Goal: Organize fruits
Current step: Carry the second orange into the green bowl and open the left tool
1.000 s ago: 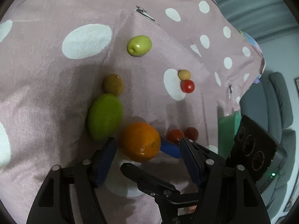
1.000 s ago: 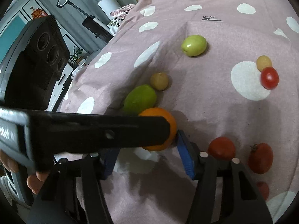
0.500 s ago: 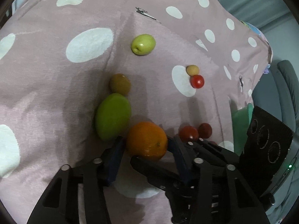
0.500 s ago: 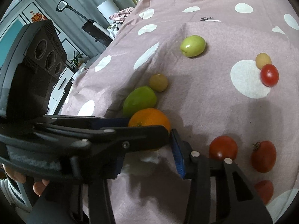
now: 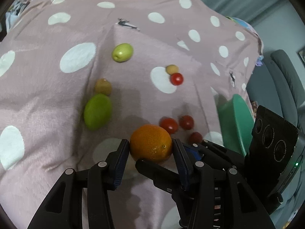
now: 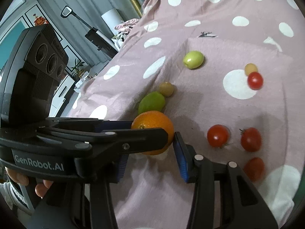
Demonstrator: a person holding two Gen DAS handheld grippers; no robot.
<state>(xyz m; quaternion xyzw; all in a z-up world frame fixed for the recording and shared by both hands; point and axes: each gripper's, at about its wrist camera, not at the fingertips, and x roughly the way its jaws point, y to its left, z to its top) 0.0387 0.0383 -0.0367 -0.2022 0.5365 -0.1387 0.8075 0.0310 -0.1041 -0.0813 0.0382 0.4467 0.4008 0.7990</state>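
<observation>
Landmark: orange [image 5: 150, 143], held above the cloth [image 5: 47, 99] between the pads of both grippers; left gripper [image 5: 150, 152] comes in from the near side, right gripper [image 6: 152, 153] crosses it from the right. In the left wrist view: mango [image 5: 97, 111] left of the orange and beyond it, on the cloth; kiwi [image 5: 103, 86] touching the mango's far end; apple [image 5: 122, 52] farther behind, well apart. Three tomatoes [image 5: 168, 125] just right of the orange. Fourth tomato [image 5: 176, 79] far right behind, touching a small fruit [image 5: 172, 69]. Bowl [image 5: 236, 122] right of the orange, at the cloth's edge.
</observation>
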